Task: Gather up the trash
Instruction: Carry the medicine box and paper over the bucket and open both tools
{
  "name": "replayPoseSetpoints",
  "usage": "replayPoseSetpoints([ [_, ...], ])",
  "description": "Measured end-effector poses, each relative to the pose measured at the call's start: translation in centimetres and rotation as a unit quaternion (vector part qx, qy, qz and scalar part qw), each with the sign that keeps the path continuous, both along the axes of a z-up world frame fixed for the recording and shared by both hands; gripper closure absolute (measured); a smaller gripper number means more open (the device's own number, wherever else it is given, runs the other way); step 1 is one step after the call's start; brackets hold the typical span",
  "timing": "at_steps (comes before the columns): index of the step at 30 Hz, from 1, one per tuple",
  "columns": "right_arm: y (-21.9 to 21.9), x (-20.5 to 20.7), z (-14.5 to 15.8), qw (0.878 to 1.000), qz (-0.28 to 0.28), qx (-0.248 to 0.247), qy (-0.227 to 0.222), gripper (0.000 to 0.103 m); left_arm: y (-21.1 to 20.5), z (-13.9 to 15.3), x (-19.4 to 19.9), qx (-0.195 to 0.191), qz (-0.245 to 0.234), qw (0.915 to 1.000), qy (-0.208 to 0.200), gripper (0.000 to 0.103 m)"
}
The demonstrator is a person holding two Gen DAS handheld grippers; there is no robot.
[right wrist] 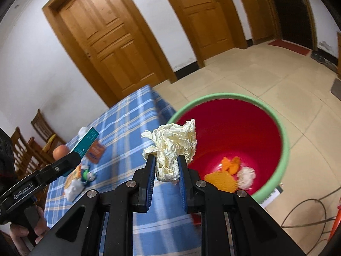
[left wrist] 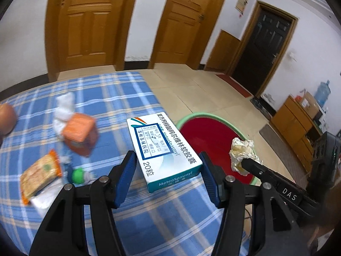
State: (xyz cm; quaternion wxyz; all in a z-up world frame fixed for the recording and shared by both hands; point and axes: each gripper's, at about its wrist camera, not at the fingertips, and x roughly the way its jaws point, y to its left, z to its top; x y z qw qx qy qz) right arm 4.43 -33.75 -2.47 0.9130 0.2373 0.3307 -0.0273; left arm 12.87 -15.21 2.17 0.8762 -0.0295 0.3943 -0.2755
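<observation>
2 loads inbound: my left hand-held gripper (left wrist: 168, 170) clamps the medicine box (left wrist: 163, 149) above the bench (left wrist: 127, 224), right hand-held gripper (right wrist: 166, 170) pinches crumpled paper (right wrist: 170, 147) near the bin (right wrist: 285, 145) rim; early release misses.

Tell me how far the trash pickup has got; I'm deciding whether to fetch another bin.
Done: the bin already holds orange scraps and a white wad. In hand: the left gripper holds a medicine box, and the right gripper is shut on crumpled paper near the bin's rim. Left: a snack packet, a green-capped item and an orange tissue pack on the table.
</observation>
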Motion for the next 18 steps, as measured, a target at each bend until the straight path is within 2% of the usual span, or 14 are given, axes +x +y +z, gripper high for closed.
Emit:
replayPoseSetpoints([
  [9,-4.0,-0.5,-1.0,0.999,-0.036,0.003,0.007,0.083,-5.4,-1.3,0.9,0.026,-0.043,0.9988,0.004,0.043],
  [18,-6.6,-0.7,-2.0,0.998,-0.059,0.016,0.014,0.083,-9.1,-2.8,1.7,0.049,-0.074,0.996,0.013,0.043],
])
